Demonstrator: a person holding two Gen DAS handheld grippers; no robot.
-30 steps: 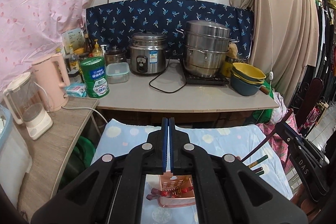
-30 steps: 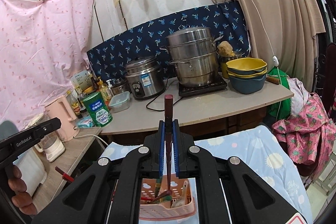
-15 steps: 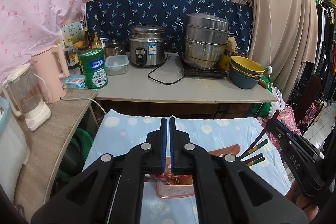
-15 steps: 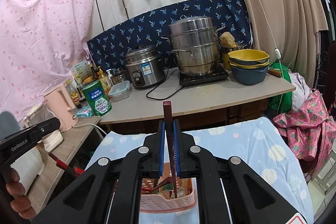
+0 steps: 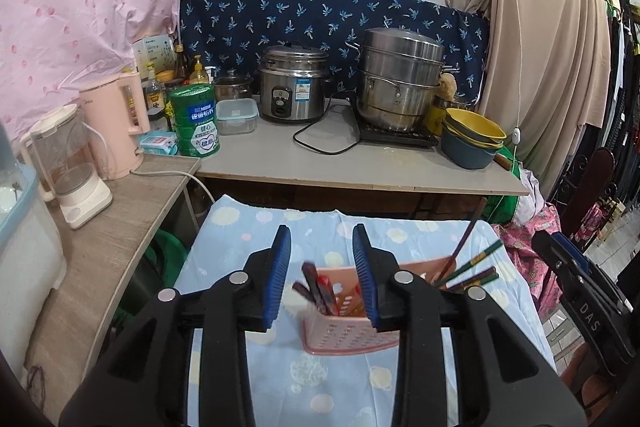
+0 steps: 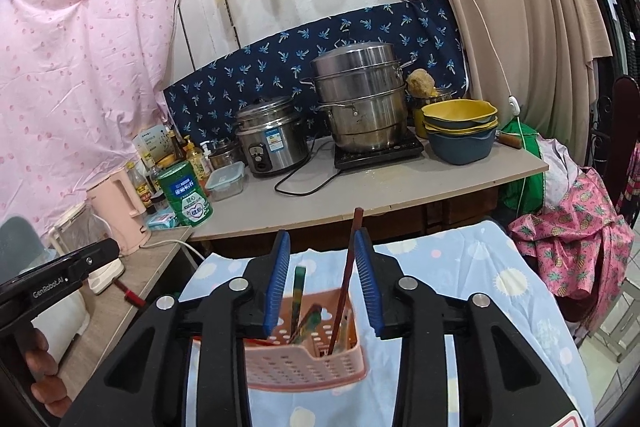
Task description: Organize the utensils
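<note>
A pink perforated basket point(image 5: 348, 341) stands on the blue dotted cloth point(image 5: 248, 247); it also shows in the right wrist view point(image 6: 304, 365). Several chopsticks stand in it. A dark red chopstick point(image 6: 346, 275) leans upright between my right gripper's open jaws, close to the right pad. Green-tipped chopsticks point(image 5: 474, 265) stick out to the right. Red chopsticks point(image 5: 318, 289) sit blurred between my left gripper's open jaws. My left gripper point(image 5: 322, 277) and right gripper point(image 6: 322, 281) both hover just above the basket, holding nothing.
A counter point(image 5: 360, 167) behind the cloth carries a rice cooker point(image 5: 294, 89), a steel steamer pot point(image 5: 398, 79), stacked bowls point(image 5: 472, 137) and a green tin point(image 5: 196, 121). A side shelf point(image 5: 116, 239) on the left holds a pink kettle and a blender. Clothes hang at the right.
Both grippers have opened. The right one let go of the dark red chopstick, which now stands in the basket. Red chopsticks now show between the left jaws.
</note>
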